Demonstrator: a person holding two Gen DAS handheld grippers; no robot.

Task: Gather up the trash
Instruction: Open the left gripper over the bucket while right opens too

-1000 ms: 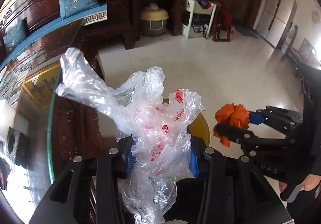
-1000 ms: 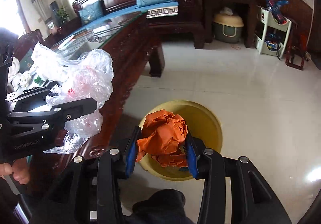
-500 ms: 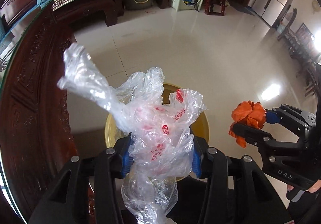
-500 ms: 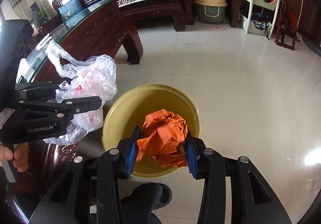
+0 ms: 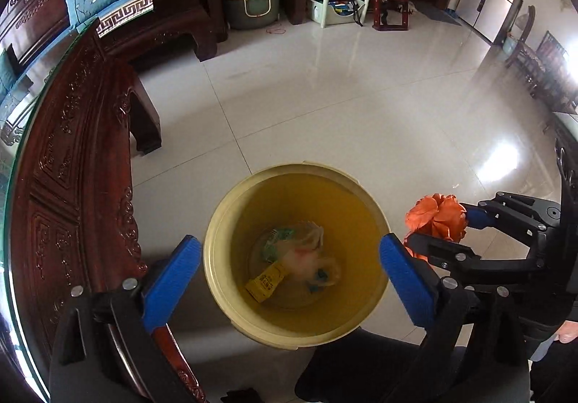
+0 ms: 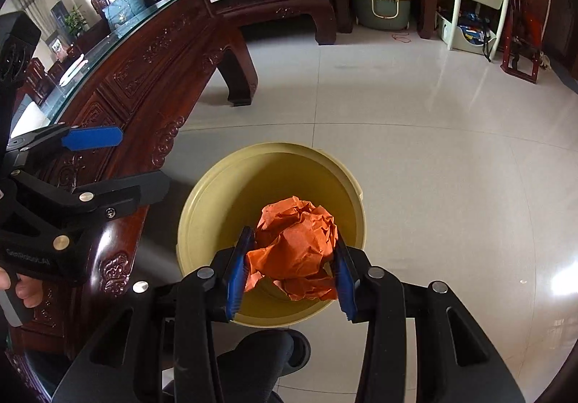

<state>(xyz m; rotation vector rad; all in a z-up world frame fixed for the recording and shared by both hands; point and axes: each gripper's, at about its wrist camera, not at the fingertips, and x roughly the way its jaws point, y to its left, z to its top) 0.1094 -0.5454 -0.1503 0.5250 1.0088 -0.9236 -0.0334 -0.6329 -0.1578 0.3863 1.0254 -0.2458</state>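
- Looking down along two handheld grippers, both views show one round yellow bucket standing on a pale tiled floor.
- One left gripper hangs straight above the bucket, its two blue-padded fingers spread wide apart with nothing between them.
- Four bits of trash appear to lie at the bucket's bottom, directly below that gripper: one clear plastic bag with red print, one yellow packet, one greenish wrapper, and one small blue scrap.
- One right gripper is clamped on one crumpled orange paper ball, held over the bucket's near side.
- One dark carved wooden table with a glass top stands just left of both grippers, close beside the bucket.
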